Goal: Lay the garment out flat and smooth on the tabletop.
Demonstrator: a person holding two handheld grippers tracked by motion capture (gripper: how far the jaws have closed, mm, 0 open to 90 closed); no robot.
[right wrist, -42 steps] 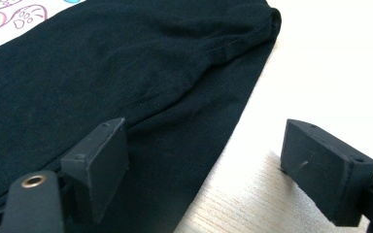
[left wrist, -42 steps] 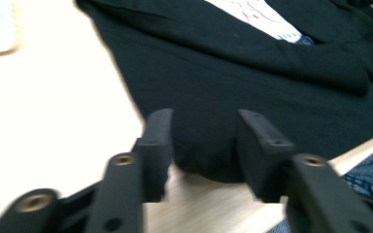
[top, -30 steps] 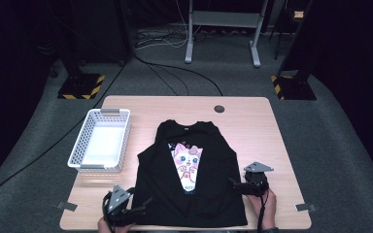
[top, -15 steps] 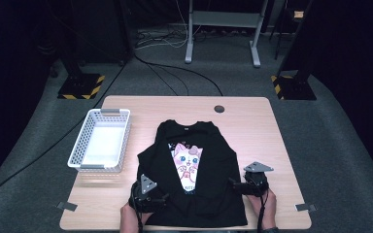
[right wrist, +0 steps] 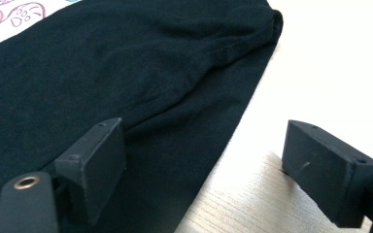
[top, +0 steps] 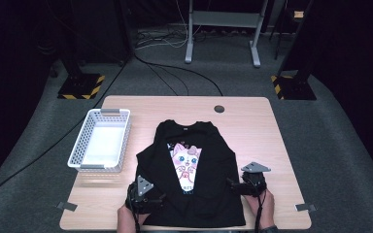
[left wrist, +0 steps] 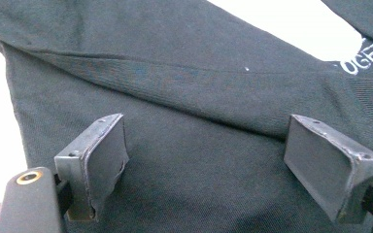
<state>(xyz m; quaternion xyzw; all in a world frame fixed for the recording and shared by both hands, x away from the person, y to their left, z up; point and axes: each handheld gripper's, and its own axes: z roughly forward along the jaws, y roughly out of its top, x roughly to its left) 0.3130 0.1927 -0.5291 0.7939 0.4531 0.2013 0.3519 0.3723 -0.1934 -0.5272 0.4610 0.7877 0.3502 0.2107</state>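
Note:
A black T-shirt (top: 209,145) with a cat print lies flat on the wooden table (top: 252,126), both sleeves folded in over the front. My left gripper (top: 161,198) is at the shirt's lower left corner. Its jaws have just been opening and now stand wide apart, with black cloth (left wrist: 199,82) and a folded seam lying under and between them, not pinched. My right gripper (top: 231,185) is open at the shirt's right edge. One of its jaws hangs over the cloth (right wrist: 102,73) and the other over bare wood (right wrist: 252,194).
A white plastic basket (top: 99,112) stands empty at the table's left, beside the shirt. A round cable hole (top: 218,108) sits near the far edge. Grey tape tabs (top: 65,206) mark the front corners. Cables and stand legs lie on the floor beyond.
My left gripper moved right from the table's front left onto the shirt's lower left corner and dropped a little. My right gripper stayed where it was.

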